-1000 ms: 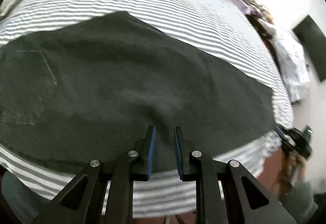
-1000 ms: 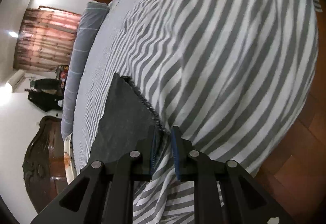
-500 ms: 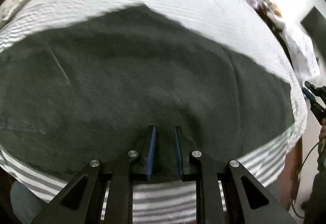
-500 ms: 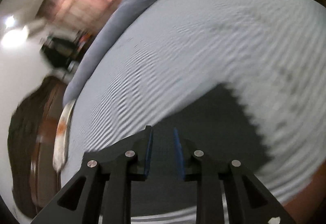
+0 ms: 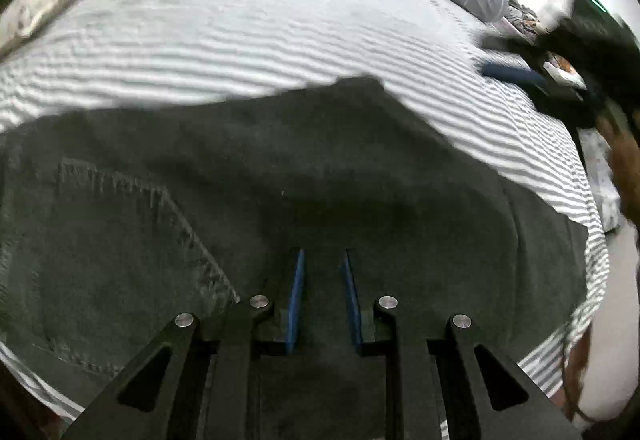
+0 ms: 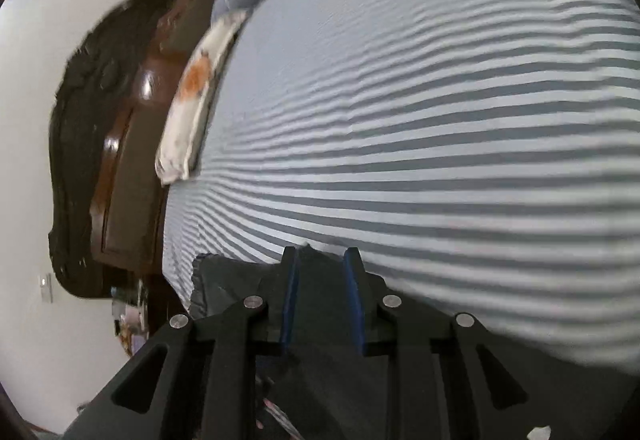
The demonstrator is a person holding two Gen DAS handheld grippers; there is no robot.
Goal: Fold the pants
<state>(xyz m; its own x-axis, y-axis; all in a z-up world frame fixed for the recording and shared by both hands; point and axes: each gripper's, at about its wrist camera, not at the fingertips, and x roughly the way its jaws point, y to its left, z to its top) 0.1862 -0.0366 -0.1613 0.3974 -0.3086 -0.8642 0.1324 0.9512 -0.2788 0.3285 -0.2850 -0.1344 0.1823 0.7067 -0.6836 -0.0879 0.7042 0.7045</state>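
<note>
Here the dark denim pants point(image 5: 280, 175) lie spread on the grey-and-white striped bedsheet point(image 5: 240, 39), a stitched back pocket point(image 5: 132, 240) showing at left; the left gripper point(image 5: 322, 300) stands narrow over the cloth, though whether it pinches any cannot be told. The right gripper point(image 6: 320, 296), jaws narrow, holds a frayed hem corner of the pants point(image 6: 224, 280); only this view shows the carved wooden headboard point(image 6: 108, 159), while the left view catches the right gripper point(image 5: 516, 73) as a blur.

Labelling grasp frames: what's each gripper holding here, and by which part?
Both hold the dark pants. Left gripper pinches a fold mid-garment beside the back pocket; right gripper carries the frayed leg hem.
</note>
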